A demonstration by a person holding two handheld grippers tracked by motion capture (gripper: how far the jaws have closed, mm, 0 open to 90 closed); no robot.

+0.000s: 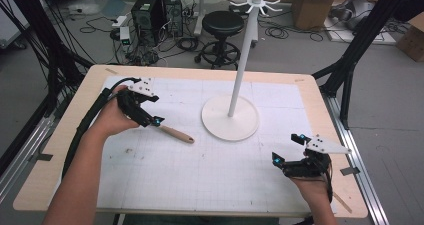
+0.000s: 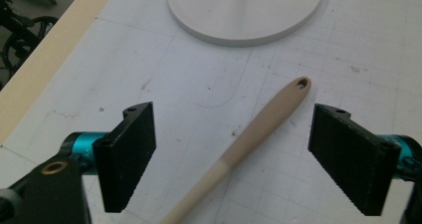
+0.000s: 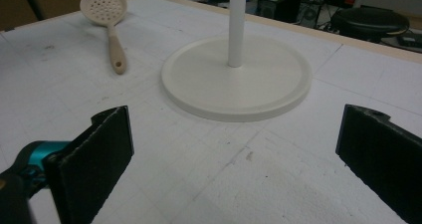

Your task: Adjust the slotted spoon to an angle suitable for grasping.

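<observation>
Hovering released over the desk [image 1: 150,185], the left claw [image 2: 231,152] straddles the spoon's handle [image 2: 259,127] without touching it; the skimmer spoon [image 3: 110,22] lies flat at nine o'clock from the stand [image 1: 231,117], likely just set down. The right claw [image 3: 234,159] waits open at four o'clock.

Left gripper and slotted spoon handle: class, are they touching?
Apart. The left gripper view shows the left gripper open, with bare mat on both sides of the slotted spoon handle lying between its pads.
</observation>
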